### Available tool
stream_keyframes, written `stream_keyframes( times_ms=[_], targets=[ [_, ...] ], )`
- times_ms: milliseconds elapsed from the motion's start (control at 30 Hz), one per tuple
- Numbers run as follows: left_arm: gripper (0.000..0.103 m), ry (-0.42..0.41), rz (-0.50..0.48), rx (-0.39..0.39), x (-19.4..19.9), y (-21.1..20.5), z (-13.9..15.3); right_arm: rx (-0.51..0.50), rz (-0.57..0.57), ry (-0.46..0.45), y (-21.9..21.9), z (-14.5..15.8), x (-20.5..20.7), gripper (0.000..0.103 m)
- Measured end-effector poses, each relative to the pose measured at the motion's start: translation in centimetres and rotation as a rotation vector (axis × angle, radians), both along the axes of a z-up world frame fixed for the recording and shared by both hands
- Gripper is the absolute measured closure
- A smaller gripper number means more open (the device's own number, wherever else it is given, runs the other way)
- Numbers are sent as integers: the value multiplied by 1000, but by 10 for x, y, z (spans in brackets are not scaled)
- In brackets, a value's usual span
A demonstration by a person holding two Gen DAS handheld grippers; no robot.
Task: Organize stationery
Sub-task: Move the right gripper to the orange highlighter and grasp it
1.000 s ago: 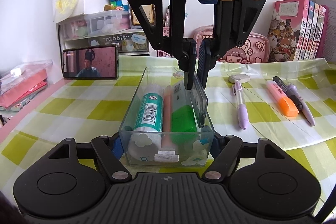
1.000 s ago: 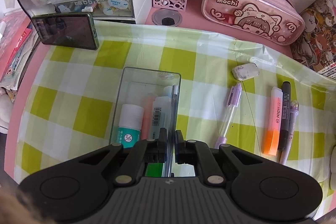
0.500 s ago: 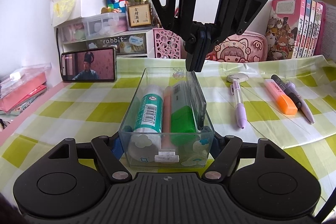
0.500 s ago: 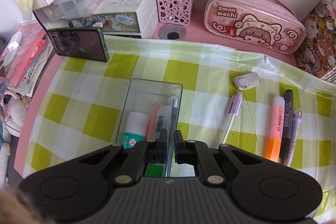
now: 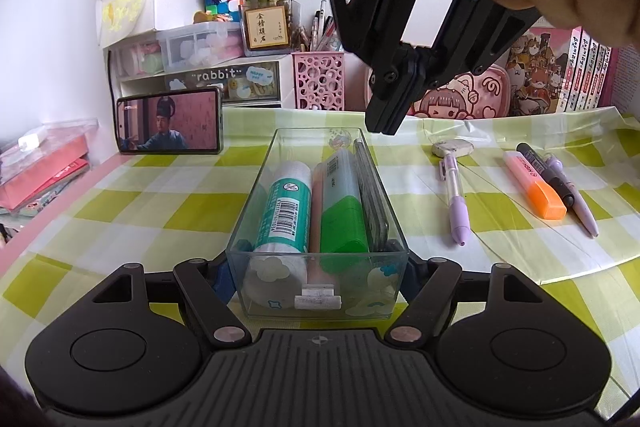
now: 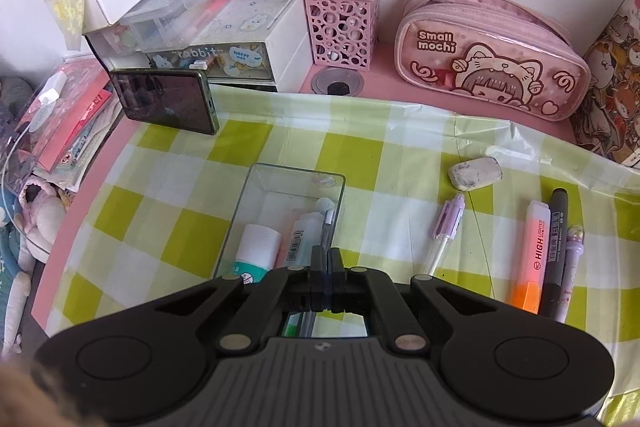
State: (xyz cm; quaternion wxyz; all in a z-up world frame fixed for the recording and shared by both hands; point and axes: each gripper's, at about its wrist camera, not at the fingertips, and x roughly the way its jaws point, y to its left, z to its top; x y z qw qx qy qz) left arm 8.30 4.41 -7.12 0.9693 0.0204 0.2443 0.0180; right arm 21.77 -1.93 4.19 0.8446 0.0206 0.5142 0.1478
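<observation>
Left-wrist view: the left gripper [image 5: 318,273] clamps the clear box [image 5: 320,163] of stationery on the checked cloth [image 5: 132,203]. Right gripper [image 5: 384,125], tips together and apparently empty, has lifted clear since a second ago. Reaching next for the purple pen [image 5: 454,195], it could knock the box askew.

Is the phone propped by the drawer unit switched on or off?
On. In the left wrist view the phone shows a lit video picture; the right wrist view catches it dark, at a glancing angle.
</observation>
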Motion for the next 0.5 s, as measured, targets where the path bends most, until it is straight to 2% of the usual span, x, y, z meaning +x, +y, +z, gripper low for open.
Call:
stream_keyframes(
  times_ms=[67,200,400,500],
  targets=[
    [30,0,1,-6,0,1,0,39,5,-28,-11,4,-4,89],
    [30,-4,6,3,-1,-2,0,54,-24,-93,-36,4,-7,87],
    [30,6,16,-18,-2,-1,0,52,-118,-93,-79,-21,4,77],
    [30,5,26,-18,-3,-2,0,64,-142,-69,-96,-35,7,77]
  ],
)
